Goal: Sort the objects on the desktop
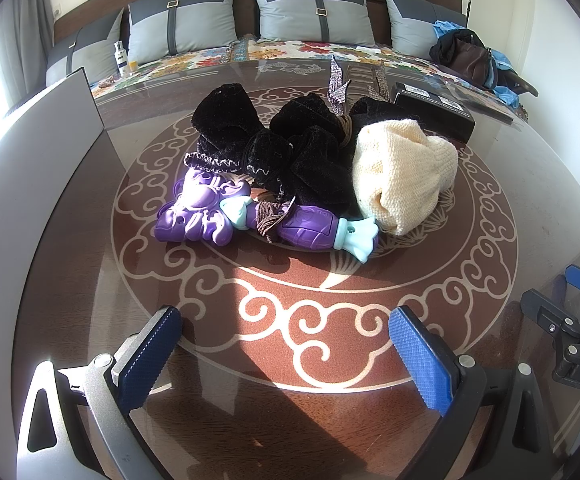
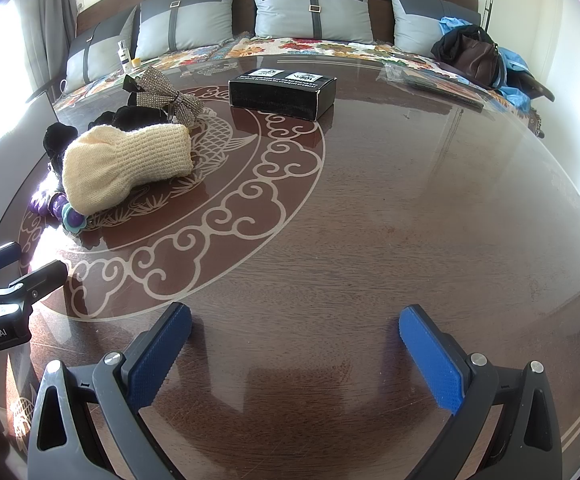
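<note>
**Both claws wide and bare over the table, pile at the middle**

My left claw [image 1: 285,344] hangs low over the near edge of the table [image 1: 330,420], its blue pads spread far apart with nothing between them. Straight ahead of it, on the round cloud pattern at the middle of the table, sits the pile I am to sort. A purple toy [image 1: 205,216] lies nearest to me, with a purple and pale blue handle [image 1: 310,230] stretching off to its right, and a tuft of brown thread [image 1: 269,218] draped across that handle. Behind them is a heap of black velvet cloth [image 1: 273,148], and a cream knitted hat [image 1: 402,168] leans against the heap's right side, touching the handle's pale blue end. A glittery bow [image 1: 340,84] stands up behind the black cloth. A black box [image 1: 434,110] rests toward the far right edge, just behind the hat. A white board [image 1: 49,128] stands upright along the left edge.

My right claw [image 2: 296,344] is also spread wide and holds nothing, over bare wood near the table's front edge. From here the hat [image 2: 129,160] lies well off to the far left and the black box [image 2: 281,92] toward the far edge, apart from the pile. Beyond the table is a sofa with grey cushions [image 2: 314,8] and a brown bag [image 2: 476,56] at its right end.
</note>
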The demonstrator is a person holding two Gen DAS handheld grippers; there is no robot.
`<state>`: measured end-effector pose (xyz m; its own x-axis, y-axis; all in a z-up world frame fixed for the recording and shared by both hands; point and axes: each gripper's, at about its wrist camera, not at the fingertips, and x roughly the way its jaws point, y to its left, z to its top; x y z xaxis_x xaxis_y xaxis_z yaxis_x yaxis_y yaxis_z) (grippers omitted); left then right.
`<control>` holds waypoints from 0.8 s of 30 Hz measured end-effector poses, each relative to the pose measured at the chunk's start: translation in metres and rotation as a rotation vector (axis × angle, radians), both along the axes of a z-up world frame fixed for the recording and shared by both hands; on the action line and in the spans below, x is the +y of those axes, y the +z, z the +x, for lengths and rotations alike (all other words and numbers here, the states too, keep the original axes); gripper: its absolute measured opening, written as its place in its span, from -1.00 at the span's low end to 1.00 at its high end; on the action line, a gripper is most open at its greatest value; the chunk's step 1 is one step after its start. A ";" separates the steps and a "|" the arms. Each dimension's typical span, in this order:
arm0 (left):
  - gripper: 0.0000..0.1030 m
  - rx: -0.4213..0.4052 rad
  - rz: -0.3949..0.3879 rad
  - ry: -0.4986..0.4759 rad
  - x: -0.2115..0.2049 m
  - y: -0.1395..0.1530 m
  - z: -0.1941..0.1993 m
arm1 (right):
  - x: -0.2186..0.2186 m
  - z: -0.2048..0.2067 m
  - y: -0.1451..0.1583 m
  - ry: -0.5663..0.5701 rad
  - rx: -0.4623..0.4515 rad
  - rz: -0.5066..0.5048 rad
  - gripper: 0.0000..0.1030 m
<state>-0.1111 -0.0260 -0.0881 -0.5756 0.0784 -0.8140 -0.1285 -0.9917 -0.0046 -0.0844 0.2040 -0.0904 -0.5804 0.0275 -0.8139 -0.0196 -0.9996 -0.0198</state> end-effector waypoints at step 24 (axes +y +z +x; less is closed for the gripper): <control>1.00 0.000 -0.001 0.000 0.000 0.000 0.000 | 0.000 0.000 0.000 0.000 0.000 0.000 1.00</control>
